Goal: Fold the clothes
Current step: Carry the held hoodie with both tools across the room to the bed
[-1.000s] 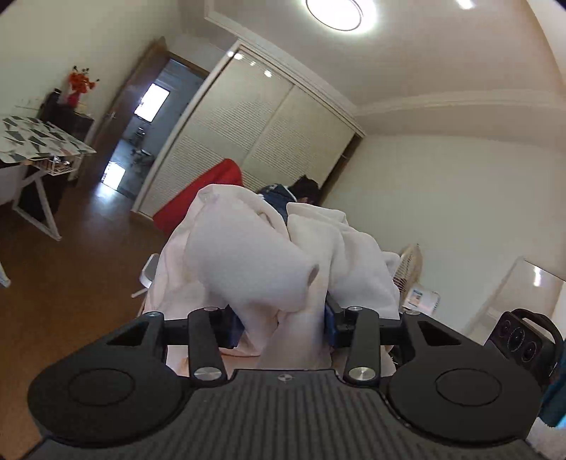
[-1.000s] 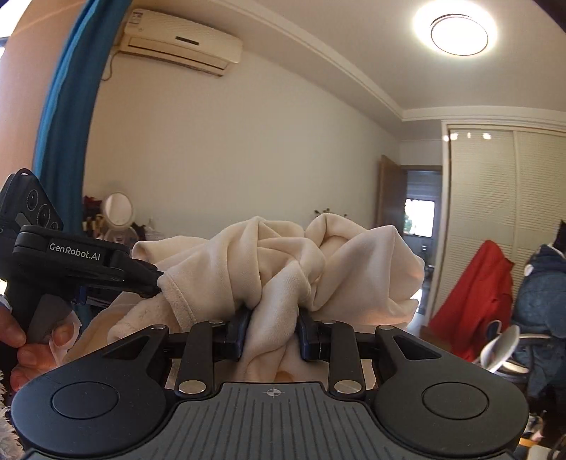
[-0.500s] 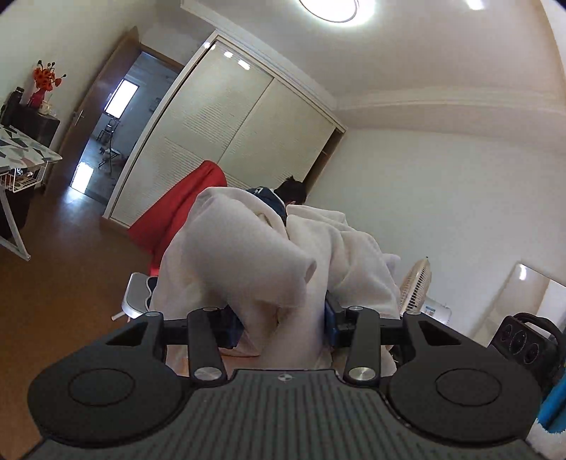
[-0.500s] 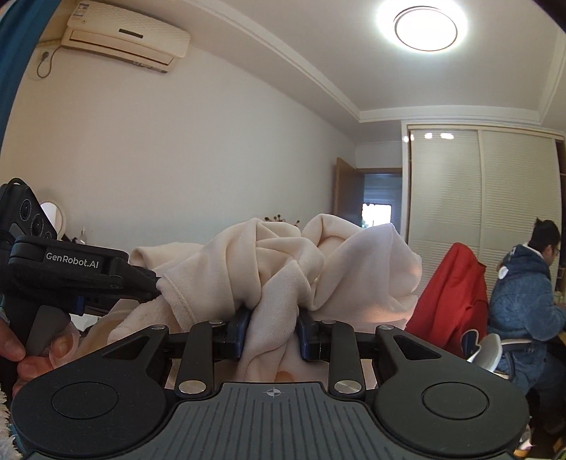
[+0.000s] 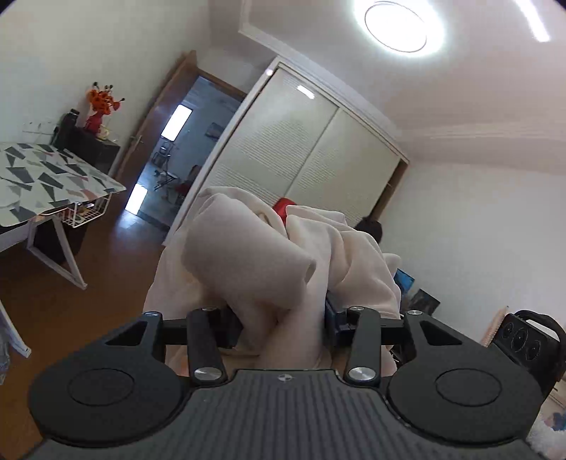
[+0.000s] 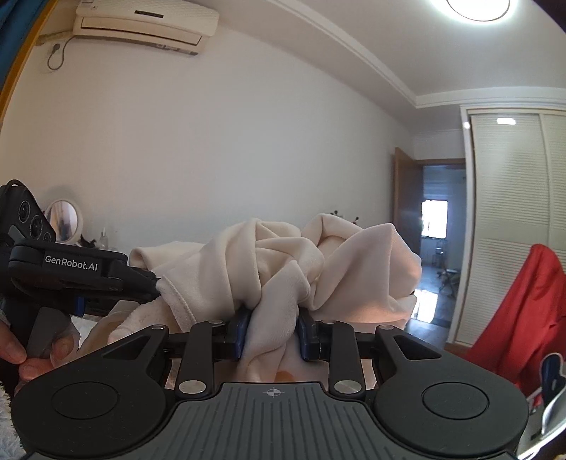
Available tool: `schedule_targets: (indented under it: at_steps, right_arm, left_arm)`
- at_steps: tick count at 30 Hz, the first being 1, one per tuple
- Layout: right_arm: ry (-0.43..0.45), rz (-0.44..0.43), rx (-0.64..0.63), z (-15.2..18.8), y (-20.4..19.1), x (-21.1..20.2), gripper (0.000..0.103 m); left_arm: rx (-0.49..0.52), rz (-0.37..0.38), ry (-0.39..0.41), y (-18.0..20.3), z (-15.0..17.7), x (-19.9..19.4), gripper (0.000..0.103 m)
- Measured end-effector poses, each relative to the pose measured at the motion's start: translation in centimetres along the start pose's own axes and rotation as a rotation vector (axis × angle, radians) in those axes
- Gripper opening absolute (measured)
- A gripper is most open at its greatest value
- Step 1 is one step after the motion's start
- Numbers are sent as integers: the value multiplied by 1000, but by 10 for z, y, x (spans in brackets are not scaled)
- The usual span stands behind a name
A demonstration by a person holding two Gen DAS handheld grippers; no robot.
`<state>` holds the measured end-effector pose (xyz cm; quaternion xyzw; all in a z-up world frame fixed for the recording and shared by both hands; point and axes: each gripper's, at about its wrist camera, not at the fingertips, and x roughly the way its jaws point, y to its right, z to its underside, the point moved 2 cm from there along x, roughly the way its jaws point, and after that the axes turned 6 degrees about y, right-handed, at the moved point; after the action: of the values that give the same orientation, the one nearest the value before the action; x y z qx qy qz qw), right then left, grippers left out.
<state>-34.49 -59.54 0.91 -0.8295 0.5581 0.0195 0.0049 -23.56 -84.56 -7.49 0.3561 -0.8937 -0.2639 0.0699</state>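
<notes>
A cream fleece garment [image 5: 269, 262] is bunched up in the air and held by both grippers. In the left wrist view my left gripper [image 5: 281, 327] is shut on a thick fold of it, which hides the fingertips. In the right wrist view my right gripper [image 6: 272, 332] is shut on another gathered fold of the same cream garment [image 6: 283, 262], between its blue pads [image 6: 241, 331]. My left gripper [image 6: 152, 283] shows there at the left, biting the garment's hem, with a hand [image 6: 21, 357] on its handle. The right gripper's body [image 5: 523, 339] shows at the right edge of the left view.
A table with a patterned top [image 5: 42, 180] stands at the left on a wooden floor, near an open doorway [image 5: 177, 148]. White sliding wardrobe doors [image 5: 311, 155] fill the back. A red garment [image 6: 530, 311] hangs at the right. An air conditioner [image 6: 141, 24] hangs high on the wall.
Both grippers swept sideways through the room with the garment still clamped. In the right view the seated person has left the frame; in the left view the patterned table has come back at the left.
</notes>
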Motion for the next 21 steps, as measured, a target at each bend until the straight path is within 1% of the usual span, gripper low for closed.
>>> schedule_targets:
  at_steps: [3, 6, 8, 11, 14, 17, 19, 21]
  right_arm:
    - [-24, -57, 19, 7, 7, 42, 26]
    - [-29, -106, 36, 17, 27, 83, 26]
    - [-22, -136, 41, 21, 46, 116, 26]
    - [-3, -171, 32, 25, 74, 155, 26]
    - [-7, -199, 21, 24, 121, 200, 26]
    - [-10, -232, 1, 10, 176, 235, 26]
    - [-3, -250, -13, 0, 208, 253, 26]
    - [6, -268, -23, -8, 236, 274, 26]
  left_arm:
    - [-6, -56, 4, -17, -11, 13, 44]
    - [-2, -105, 18, -32, -18, 26, 44]
    - [4, -129, 36, -43, -25, 41, 44]
    - [7, -152, 67, -59, -39, 86, 44]
    - [7, -173, 96, -74, -54, 134, 44]
    - [-5, -178, 118, -85, -72, 183, 44]
    - [-11, -185, 142, -92, -85, 219, 44]
    - [-11, -197, 166, -98, -94, 247, 44]
